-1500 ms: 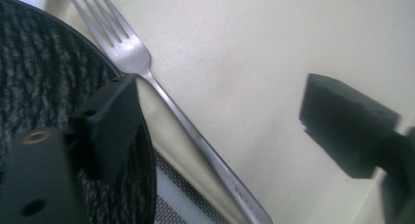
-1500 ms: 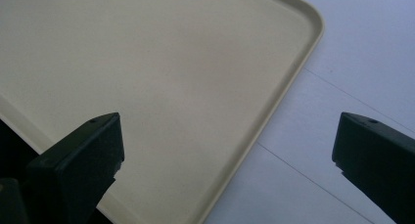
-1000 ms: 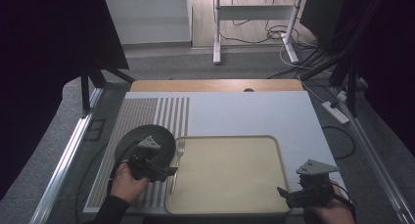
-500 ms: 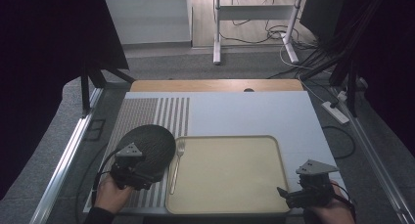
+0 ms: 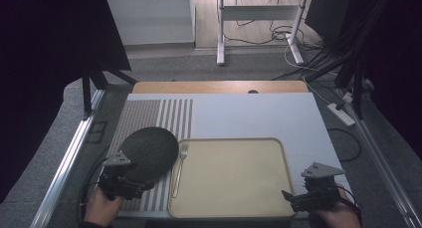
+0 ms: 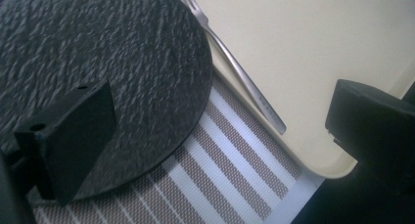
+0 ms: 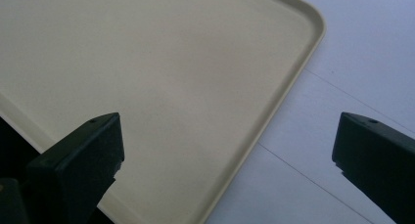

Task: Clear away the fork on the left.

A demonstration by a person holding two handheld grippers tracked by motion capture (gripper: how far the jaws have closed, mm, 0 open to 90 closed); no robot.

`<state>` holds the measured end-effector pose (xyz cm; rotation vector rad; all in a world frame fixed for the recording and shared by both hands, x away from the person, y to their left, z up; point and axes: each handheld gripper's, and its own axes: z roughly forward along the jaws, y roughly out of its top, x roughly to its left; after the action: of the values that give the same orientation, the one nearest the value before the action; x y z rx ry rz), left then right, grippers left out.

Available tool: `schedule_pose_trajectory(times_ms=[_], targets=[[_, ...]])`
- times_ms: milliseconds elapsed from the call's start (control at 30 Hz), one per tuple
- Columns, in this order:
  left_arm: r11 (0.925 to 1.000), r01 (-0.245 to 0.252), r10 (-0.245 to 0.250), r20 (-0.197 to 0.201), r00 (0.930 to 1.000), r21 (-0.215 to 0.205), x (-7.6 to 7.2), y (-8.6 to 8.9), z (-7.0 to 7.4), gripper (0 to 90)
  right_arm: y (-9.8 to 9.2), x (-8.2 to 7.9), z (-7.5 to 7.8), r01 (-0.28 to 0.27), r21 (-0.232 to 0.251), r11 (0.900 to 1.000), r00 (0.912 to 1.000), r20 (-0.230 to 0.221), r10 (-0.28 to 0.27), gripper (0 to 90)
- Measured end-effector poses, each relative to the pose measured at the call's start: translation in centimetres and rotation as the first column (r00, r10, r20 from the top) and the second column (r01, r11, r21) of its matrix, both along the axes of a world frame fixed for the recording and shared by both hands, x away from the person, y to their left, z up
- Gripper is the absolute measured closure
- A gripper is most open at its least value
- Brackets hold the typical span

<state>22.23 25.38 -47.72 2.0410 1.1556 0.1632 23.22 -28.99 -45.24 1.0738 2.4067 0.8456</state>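
Note:
A round black textured plate rests on the striped mat at the left. Just right of it, a silver fork lies along the left rim of the bare beige tray. My left gripper hovers open at the plate's near edge, one jaw over the plate and the other over the tray's near corner. My right gripper is open over the tray's near right corner, with nothing between its jaws.
The white tabletop stretches behind and to the right of the tray. A wooden strip runs along its far edge. Metal rails flank the table, and cables and a power strip lie on the floor to the right.
My left gripper has drawn back from the fork toward the near left, leaving the fork lying on the tray's left rim. The right gripper has stayed still.

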Motion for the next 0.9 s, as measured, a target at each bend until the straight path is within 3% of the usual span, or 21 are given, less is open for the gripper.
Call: schedule_pose_trajectory(times_ms=[433, 733, 900], targets=[[0.998, -0.062, 0.062, -0.013, 0.998, -0.009, -2.1, 1.8, -0.2, 0.0, -0.1, 0.0, 0.0, 0.007, 0.003, 1.0, 1.0, 0.0, -0.007, 0.0], [0.9942, -0.104, 0.105, -0.027, 0.9941, 0.025, -3.5, 2.4, -0.3, 0.0, -0.1, 0.0, 0.0, 0.013, 0.011, 1.0, 0.9999, 0.001, -0.013, 0.0], [0.9916, -0.126, 0.127, -0.01, 0.9919, 0.028, -4.4, 2.6, -0.1, 0.0, -0.2, 0.1, 0.0, 0.015, 0.012, 1.0, 0.9999, 0.001, -0.015, 0.0]])
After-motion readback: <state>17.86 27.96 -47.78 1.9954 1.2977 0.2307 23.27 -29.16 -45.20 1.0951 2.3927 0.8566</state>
